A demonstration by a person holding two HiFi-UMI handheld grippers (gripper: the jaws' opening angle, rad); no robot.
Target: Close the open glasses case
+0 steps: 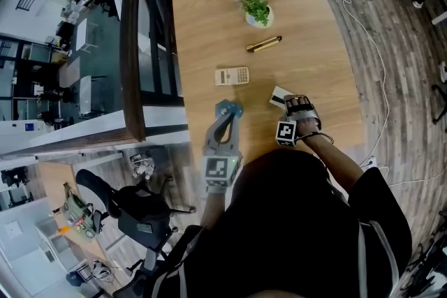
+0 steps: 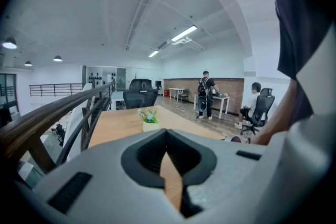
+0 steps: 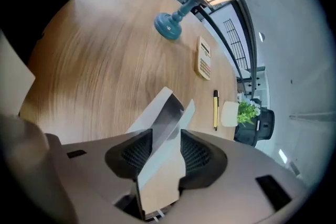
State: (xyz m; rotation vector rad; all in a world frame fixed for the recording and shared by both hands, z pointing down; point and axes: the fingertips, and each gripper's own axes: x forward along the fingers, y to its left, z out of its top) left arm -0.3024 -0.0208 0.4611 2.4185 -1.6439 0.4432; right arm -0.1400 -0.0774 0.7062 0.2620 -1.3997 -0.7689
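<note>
A white folding glasses case (image 1: 281, 97) lies on the wooden table (image 1: 209, 17) near its front right part. In the right gripper view the case (image 3: 164, 123) stands open, its dark inside showing, and it reaches in between the jaws. My right gripper (image 1: 294, 105) (image 3: 166, 137) is open around it, one pad on each side of the case. To its left, my left gripper (image 1: 228, 109) (image 2: 167, 132) is shut with nothing in it, and its teal tips (image 3: 169, 25) rest low over the table.
A calculator (image 1: 232, 75) lies just beyond the grippers, a yellow and black pen (image 1: 264, 44) farther back, and a small potted plant (image 1: 257, 10) behind that. A dark railing (image 1: 133, 45) runs along the table's left side. Cables trail over the floor at the right.
</note>
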